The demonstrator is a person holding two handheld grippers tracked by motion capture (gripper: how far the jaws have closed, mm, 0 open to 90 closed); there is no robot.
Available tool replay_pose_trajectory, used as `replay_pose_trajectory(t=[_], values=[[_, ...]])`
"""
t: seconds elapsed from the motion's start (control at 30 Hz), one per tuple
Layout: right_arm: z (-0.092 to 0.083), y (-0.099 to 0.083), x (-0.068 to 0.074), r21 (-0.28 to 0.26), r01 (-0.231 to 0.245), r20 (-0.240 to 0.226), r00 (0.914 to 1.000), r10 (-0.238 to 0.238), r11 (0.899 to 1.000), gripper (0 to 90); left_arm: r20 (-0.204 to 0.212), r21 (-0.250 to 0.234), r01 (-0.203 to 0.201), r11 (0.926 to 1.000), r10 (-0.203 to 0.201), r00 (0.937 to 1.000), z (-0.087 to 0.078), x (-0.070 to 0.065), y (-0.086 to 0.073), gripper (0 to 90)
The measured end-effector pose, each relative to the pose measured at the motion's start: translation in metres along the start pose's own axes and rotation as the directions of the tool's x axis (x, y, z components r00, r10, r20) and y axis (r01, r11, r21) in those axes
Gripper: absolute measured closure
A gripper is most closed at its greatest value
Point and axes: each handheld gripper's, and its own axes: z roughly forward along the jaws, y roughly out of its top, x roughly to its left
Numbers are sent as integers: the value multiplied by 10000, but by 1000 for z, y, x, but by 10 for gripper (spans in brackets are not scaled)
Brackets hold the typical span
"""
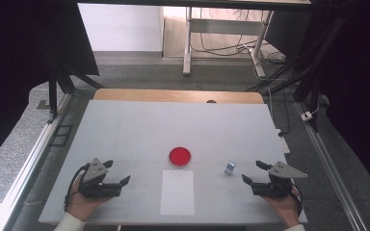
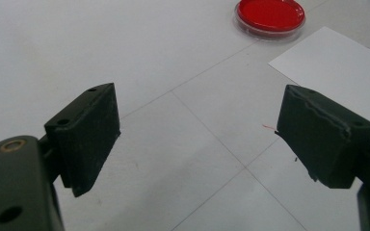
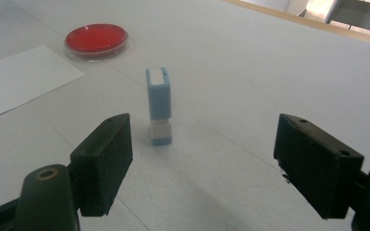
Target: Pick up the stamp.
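Note:
A round dish with a red inside [image 1: 179,156] [image 2: 270,16] [image 3: 96,40] sits near the middle of the white table [image 1: 139,127]. A white sheet of paper [image 1: 177,192] [image 2: 339,67] [image 3: 17,79] lies just in front of it. A small blue and white stamp [image 1: 230,167] [image 3: 159,105] stands upright to the right of the dish. My left gripper [image 1: 117,174] [image 2: 200,144] rests open at the table's front left, with nothing between its jaws. My right gripper [image 1: 254,171] [image 3: 202,166] is open at the front right, a short way from the stamp.
A wooden strip [image 1: 178,96] runs along the table's far edge. Beyond it stand a desk frame [image 1: 189,38] and loose cables [image 1: 231,48] on the floor. Dark curtains hang at both sides. A metal rail [image 1: 332,168] runs along the right.

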Motion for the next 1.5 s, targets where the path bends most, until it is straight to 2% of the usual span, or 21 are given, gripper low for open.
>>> replay_pose_trajectory(t=[0.3,0.47,0.77,1.13,1.3,1.37,1.5], values=[[-1,0,4,75,147,32,9999,-147,9999,233,-96,35,-117,9999,117,9999,1,-1,-2,151],[1,0,4,114,131,32,9999,-131,9998,237,39,-131,-1,9999,1,10000,0,1,-1,151],[3,-1,6,220,197,52,9998,-198,9996,240,149,-166,-110,9998,113,9998,0,0,1,150],[0,3,6,-97,-67,-38,10000,66,9999,241,-22,-190,-173,9997,173,9998,-1,-2,2,147],[-3,4,7,-39,-175,-62,9998,175,9998,254,-58,-241,-182,9995,181,9998,1,-3,3,147],[-4,8,8,-54,-145,-9,9999,145,9999,257,-126,-137,-311,9994,309,9994,2,-3,1,147],[-7,18,10,-115,-186,-12,9998,186,9998,259,-134,-126,-119,9999,117,9998,0,-2,-1,147]])
